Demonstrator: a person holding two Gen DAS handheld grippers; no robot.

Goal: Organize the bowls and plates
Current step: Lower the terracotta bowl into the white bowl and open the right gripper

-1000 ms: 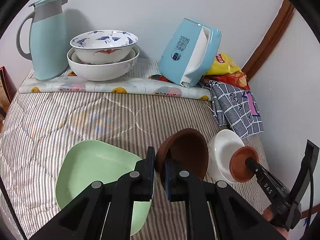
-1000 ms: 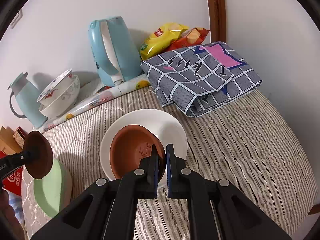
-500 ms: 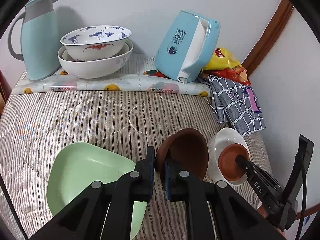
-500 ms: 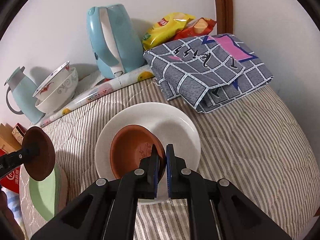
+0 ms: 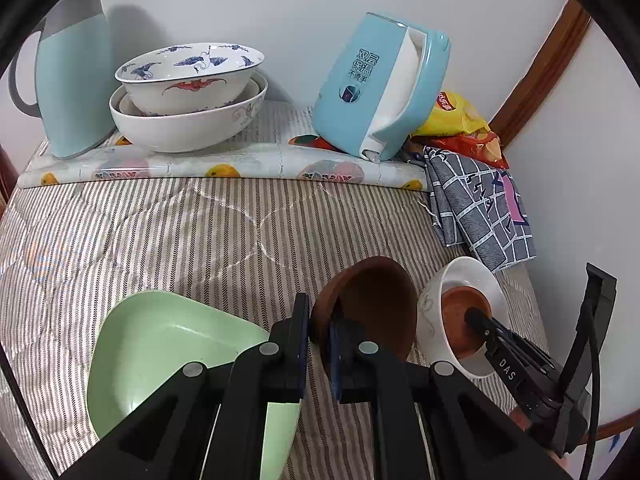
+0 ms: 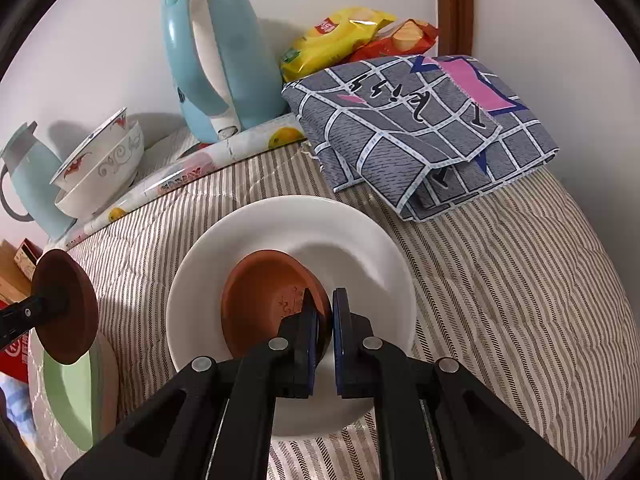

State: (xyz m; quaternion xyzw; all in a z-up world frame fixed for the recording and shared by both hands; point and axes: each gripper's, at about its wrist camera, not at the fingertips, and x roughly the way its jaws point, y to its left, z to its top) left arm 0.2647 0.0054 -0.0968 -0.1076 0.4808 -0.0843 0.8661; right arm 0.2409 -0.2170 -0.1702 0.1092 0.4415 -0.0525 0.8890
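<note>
Bright, even indoor light, soft shadows on the wall, sharp focus, fisheye-curved dark edges.

Left wrist view looks from above and close, down its fingers across the striped bed toward the back wall. Right wrist view looks steeply down from close range at the white plate. Both share that plate, the blue kettle and stacked bowls.

You've got two brown clay saucers, one white plate, one green plate, two stacked porcelain bowls, two blue jugs.
</note>
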